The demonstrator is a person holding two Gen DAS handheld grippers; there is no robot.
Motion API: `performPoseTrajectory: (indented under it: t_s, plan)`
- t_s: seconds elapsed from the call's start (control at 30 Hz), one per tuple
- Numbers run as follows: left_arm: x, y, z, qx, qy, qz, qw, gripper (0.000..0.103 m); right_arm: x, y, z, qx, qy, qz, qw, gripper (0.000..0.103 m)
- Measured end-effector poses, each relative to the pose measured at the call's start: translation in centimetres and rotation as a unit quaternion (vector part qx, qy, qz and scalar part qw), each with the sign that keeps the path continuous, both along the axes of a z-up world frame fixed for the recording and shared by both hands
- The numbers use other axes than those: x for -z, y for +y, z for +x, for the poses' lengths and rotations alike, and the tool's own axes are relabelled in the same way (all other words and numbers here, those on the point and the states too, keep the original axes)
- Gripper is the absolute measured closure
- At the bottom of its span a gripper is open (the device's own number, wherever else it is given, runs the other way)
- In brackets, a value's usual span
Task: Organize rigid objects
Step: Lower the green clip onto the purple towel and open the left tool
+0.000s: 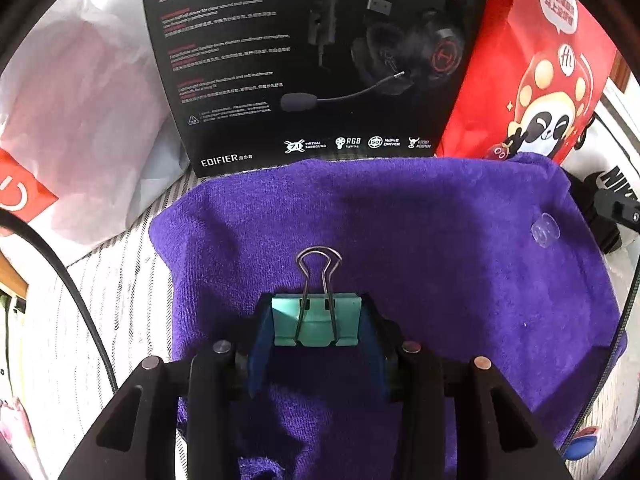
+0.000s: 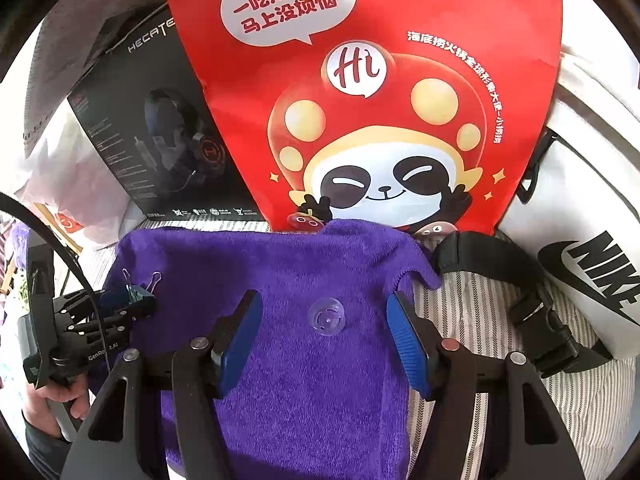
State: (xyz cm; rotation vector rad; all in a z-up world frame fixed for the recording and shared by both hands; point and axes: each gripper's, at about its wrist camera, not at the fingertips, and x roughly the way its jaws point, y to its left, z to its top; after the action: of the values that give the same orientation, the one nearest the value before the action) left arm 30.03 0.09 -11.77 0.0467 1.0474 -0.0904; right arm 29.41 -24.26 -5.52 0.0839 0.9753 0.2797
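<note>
A teal binder clip (image 1: 316,324) with wire handles sits between the blue pads of my left gripper (image 1: 317,312), which is shut on it just above the purple towel (image 1: 400,220). In the right wrist view that left gripper (image 2: 128,300) shows at the towel's left edge, still with the clip (image 2: 136,292). A clear round suction cup (image 2: 327,316) lies on the towel (image 2: 280,264). My right gripper (image 2: 324,300) hangs open over it, one finger on each side, touching nothing. The same cup (image 1: 545,230) appears at the towel's right side in the left wrist view.
Behind the towel stand a black headset box (image 1: 304,60) and a red panda bag (image 2: 360,100). A white Nike bag (image 2: 592,240) and its black buckled strap (image 2: 540,312) lie to the right. A white plastic bag (image 1: 80,100) lies left on striped cloth (image 1: 120,280).
</note>
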Motion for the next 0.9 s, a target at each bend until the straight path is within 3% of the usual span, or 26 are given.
performPoseTrajectory:
  t_s: [0.23,0.37,0.43,0.7,0.9]
  plan:
    - [-0.1,-1.1,-0.7,0.010,0.011,0.017,0.9998,0.044,-0.8,0.0,-0.6,-0.008,-0.008,0.002,1.000,0.039]
    - [-0.8,-1.1,-1.4,0.003,0.021,0.023,0.9995,0.044,-1.7,-0.6,-1.0,0.000,-0.014,0.005,1.000,0.039]
    - [-2.3,-1.2,-2.1,-0.003,0.006,0.032,0.9995,0.044,-2.2,-0.9,-1.3,0.001,-0.015,0.009,1.000,0.039]
    - [-7.8,-0.9,-9.0,-0.017,-0.033,0.017,0.9992,0.044,-5.6,-1.5,-3.4,-0.002,-0.041,0.031,0.999,0.038]
    - [-7.6,0.9,-14.5,-0.024,-0.012,-0.012,0.9996,0.044,-8.2,-0.6,-6.1,-0.022,-0.063,0.034,0.997,0.035]
